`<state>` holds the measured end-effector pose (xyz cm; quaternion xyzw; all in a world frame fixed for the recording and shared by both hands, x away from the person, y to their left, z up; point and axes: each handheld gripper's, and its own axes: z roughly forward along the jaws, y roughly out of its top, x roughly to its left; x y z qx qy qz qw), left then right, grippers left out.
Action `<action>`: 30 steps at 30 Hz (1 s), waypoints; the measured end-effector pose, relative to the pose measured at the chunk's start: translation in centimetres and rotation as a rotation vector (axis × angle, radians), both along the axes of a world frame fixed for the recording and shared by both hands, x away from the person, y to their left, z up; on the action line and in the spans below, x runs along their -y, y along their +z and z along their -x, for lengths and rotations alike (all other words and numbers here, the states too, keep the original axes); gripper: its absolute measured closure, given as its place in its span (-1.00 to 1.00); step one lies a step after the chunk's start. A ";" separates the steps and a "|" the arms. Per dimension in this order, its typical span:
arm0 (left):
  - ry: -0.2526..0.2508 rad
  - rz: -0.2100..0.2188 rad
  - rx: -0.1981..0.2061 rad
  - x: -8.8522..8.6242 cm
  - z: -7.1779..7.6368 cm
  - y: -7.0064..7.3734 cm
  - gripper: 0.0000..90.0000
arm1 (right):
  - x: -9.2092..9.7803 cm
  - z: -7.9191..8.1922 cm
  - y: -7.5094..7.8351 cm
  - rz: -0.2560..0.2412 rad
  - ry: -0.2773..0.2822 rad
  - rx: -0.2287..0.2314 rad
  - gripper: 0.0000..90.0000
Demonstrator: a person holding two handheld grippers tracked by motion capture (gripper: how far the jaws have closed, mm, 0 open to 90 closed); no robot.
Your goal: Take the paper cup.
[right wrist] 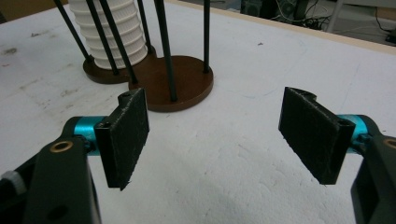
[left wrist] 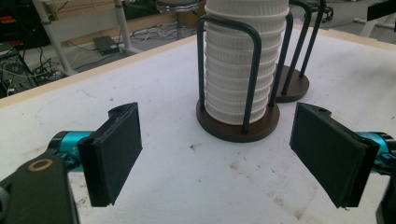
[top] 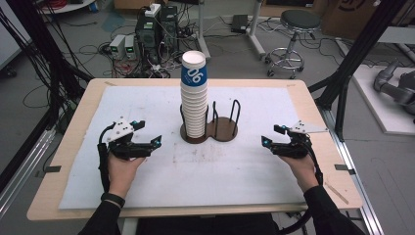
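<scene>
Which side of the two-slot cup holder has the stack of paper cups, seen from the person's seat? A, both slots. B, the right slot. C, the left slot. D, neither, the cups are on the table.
C: the stack of paper cups fills the cup holder's left slot; the right slot is bare.

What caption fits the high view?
Two open claws, left claw and right claw, flank a tall white paper cup stack.

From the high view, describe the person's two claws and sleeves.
Each claw, left and right, is black with teal-lit tips, a grey three-cornered plate on top and a trailing black cable. Up close, the jaws are flat black pads on teal mounts. Both sleeves are black; the left wrist wears a black band.
</scene>
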<state>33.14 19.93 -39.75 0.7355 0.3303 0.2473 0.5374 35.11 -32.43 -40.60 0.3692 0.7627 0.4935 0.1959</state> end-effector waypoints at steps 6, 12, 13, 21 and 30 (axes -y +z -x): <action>-0.008 0.031 -0.005 -0.1 -0.1 0.0 -0.63 | 0.2 -0.1 0.0 -0.005 0.001 0.009 -0.45; -0.027 0.079 0.006 -0.1 -0.1 0.3 -0.63 | 0.2 0.3 0.2 0.008 0.010 0.021 -0.45; -0.027 0.079 0.006 -0.1 -0.1 0.3 -0.66 | 0.2 0.4 0.2 0.012 0.010 0.023 -0.45; -0.074 0.078 0.022 0.4 0.1 1.1 -0.74 | -0.2 0.5 0.4 0.023 0.006 0.043 -0.44; -0.128 0.095 0.038 1.1 -0.5 2.6 -0.83 | -0.8 0.3 0.4 0.035 0.022 0.044 -0.44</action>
